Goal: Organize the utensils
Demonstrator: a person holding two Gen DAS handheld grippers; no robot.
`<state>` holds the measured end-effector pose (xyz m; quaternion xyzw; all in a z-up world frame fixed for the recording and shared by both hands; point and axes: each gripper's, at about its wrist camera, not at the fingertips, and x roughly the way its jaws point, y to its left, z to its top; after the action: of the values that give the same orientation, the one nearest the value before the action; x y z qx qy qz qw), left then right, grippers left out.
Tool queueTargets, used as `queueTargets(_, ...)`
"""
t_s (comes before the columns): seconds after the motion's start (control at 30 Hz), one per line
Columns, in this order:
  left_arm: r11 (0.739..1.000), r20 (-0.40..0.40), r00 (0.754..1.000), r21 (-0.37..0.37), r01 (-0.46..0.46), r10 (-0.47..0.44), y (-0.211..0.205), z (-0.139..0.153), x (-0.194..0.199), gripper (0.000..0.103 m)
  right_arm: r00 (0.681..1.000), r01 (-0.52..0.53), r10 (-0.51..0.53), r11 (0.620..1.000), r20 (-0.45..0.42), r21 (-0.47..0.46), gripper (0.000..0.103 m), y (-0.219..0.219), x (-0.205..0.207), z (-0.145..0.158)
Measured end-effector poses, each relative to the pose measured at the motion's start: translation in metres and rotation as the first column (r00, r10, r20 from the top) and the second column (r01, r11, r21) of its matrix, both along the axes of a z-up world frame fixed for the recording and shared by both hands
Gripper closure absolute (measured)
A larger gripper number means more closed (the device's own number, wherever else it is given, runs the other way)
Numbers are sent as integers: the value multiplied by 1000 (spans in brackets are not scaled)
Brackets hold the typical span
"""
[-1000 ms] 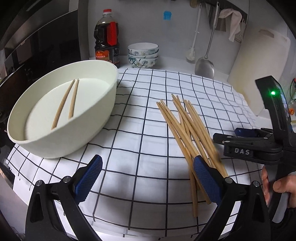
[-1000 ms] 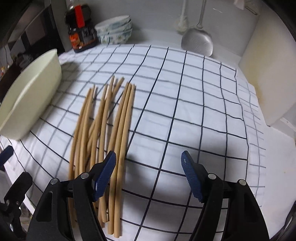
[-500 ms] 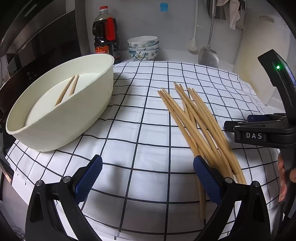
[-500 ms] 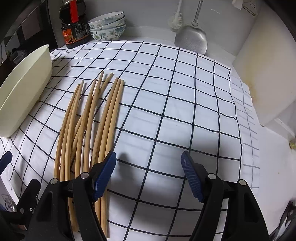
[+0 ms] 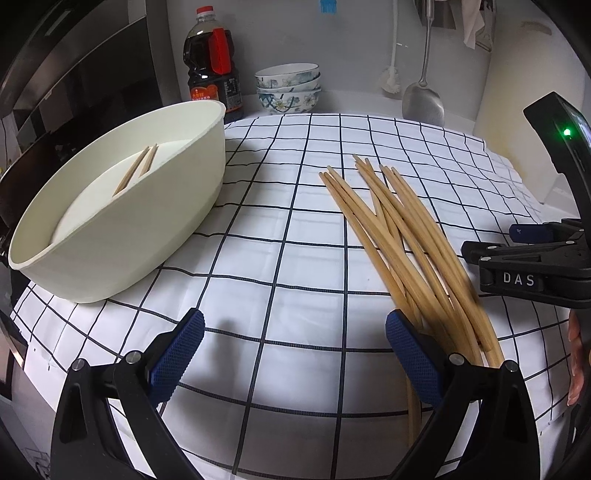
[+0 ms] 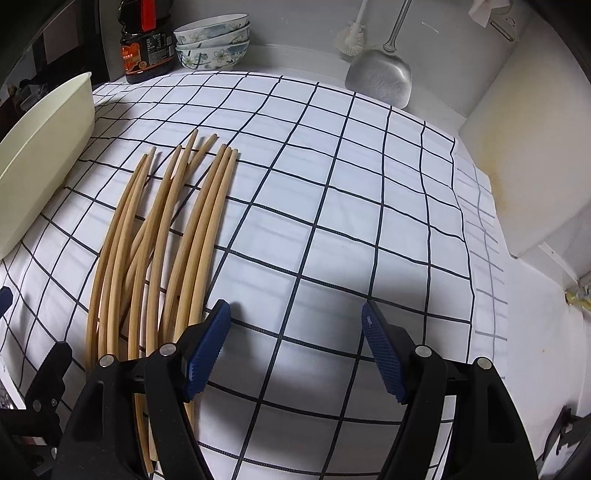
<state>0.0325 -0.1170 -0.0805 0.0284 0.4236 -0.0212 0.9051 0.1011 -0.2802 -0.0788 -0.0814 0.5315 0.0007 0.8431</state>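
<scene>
A white cloth with a dark grid (image 5: 280, 258) covers most of the surface, its far edge stopping short of the back wall. On the cloth's left side sits a large cream oval tub (image 5: 122, 229), and two chopsticks (image 5: 138, 170) lie side by side inside it on the flat bottom. A white cutting board (image 6: 535, 155) leans at the right edge of the surface. In the far left corner stand a dark sauce bottle (image 5: 214, 70) with a red handle and, just beside it, a stack of flowered bowls (image 5: 288, 88). A metal spatula (image 6: 380, 77) and a white brush (image 6: 351, 33) hang against the back wall. A loose pile of wooden chopsticks (image 5: 402, 240) lies on the cloth right of the middle, well apart from the tub, fanned out at the far tips and crossing over one another nearer the front edge. The left tool (image 5: 295, 354) hovers above the front of the cloth with its blue pads spread wide and nothing between them; its right pad is just beside the near ends of the pile. The right tool (image 6: 295, 350) is likewise wide open and empty over bare cloth, the pile just beside its left pad.
</scene>
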Motion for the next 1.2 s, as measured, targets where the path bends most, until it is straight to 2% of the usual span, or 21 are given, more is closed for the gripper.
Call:
queueTargets(0.27,1000,9,1000,7,-3,3,0,0,3,6,1000,7,-7,1000,11,-25,33,-4,-1,0)
queueTargets(0.43,1000,7,1000,0,-3,3,1,0,3,6,1000,8,-6,992,-13,125,33,-14,1,2)
queueTargets(0.7,1000,3,1000,-12,-6,6,3,1,5,6,999,-15,22,977,-31,211,33,-9,0,5)
queueTargets(1.1,1000,9,1000,15,2,-2,-6,0,6,6,997,-37,48,981,-56,192,29,-3,0,0)
queueTargets(1.2,1000,6,1000,22,4,-4,-8,-1,8,6,995,-53,65,986,-69,161,29,2,-1,-4)
